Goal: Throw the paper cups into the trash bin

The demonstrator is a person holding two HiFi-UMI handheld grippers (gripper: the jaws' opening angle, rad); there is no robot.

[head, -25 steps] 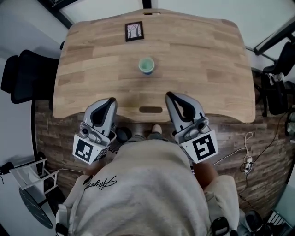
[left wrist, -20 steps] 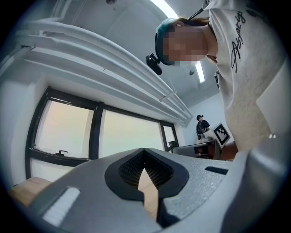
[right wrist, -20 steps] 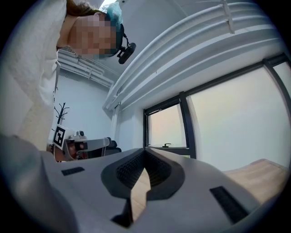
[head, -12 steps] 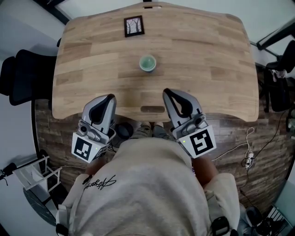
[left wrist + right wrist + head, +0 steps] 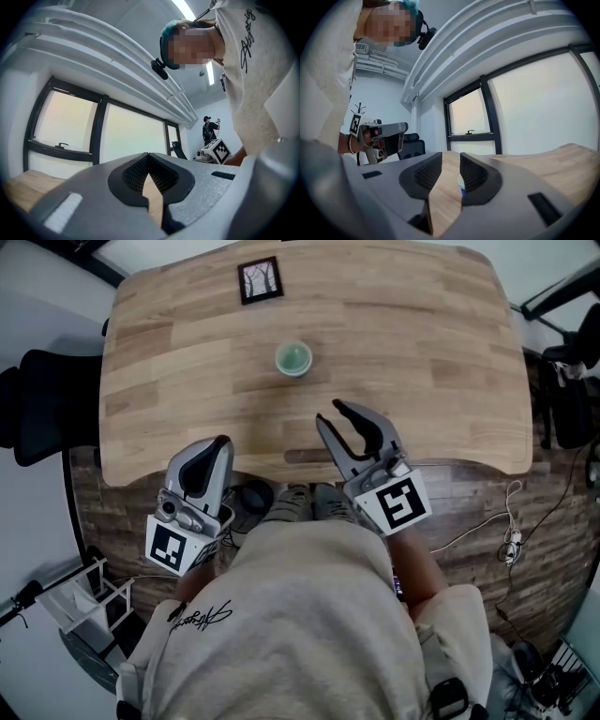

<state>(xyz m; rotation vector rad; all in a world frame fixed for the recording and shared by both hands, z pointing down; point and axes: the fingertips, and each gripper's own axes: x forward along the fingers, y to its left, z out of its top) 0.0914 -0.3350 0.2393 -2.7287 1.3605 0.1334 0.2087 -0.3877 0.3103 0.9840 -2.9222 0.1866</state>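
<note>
Right claw [image 5: 330, 412], just opening and empty, faces paper cup [image 5: 292, 359]; left claw [image 5: 222, 442] closed; sweatshirt script [image 5: 202, 614] illegible.

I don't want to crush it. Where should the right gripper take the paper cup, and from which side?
Take the paper cup across its side wall below the rim, coming level from the near edge of the table. It stands upright, mouth up, alone, so its wall is free. The right gripper has just been opening its jaws, nothing between them.
</note>
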